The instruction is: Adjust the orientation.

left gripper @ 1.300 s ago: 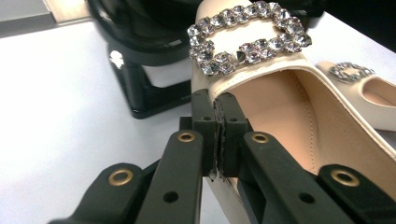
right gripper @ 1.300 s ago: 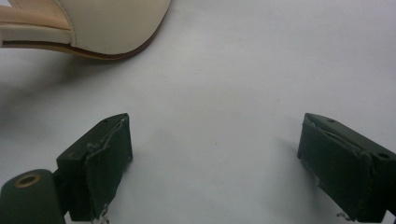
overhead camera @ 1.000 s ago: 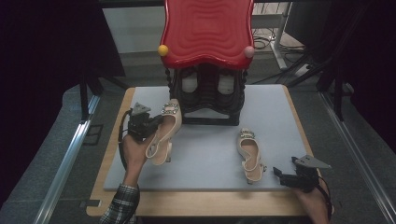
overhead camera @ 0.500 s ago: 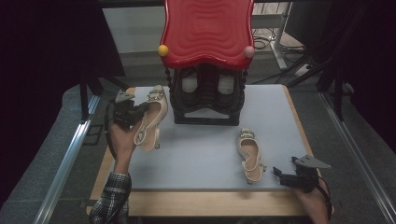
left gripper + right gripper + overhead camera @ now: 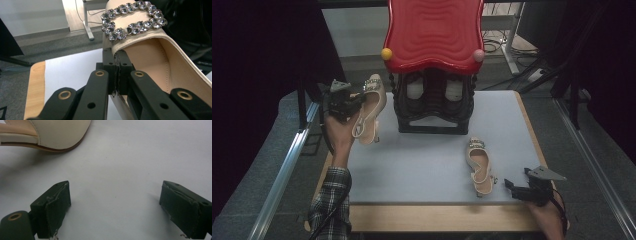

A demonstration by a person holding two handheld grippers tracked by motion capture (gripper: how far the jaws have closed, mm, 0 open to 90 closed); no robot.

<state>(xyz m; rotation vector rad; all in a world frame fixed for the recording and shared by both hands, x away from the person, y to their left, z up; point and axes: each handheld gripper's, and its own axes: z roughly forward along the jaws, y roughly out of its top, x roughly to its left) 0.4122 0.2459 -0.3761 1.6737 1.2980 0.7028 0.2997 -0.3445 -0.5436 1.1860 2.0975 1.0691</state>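
My left gripper (image 5: 354,101) is shut on the side edge of a beige slingback shoe (image 5: 371,107) with a jewelled buckle (image 5: 132,18), holding it in the air left of the rack. The jaws pinch the shoe's rim (image 5: 116,72). A matching shoe (image 5: 479,166) lies flat on the grey mat at the front right. My right gripper (image 5: 511,184) rests open near the front right corner, just right of that shoe's heel; part of the shoe (image 5: 45,132) shows beyond the open fingers (image 5: 53,207).
A black shoe rack (image 5: 434,102) with a red wavy top (image 5: 432,32) stands at the back middle of the mat (image 5: 422,160), with white shoes inside. The wooden table edge (image 5: 437,217) runs along the front. A metal rail (image 5: 287,165) lies left.
My left gripper has lifted the beige shoe up and back to the left, away from the mat. The right gripper and the second shoe have stayed put.
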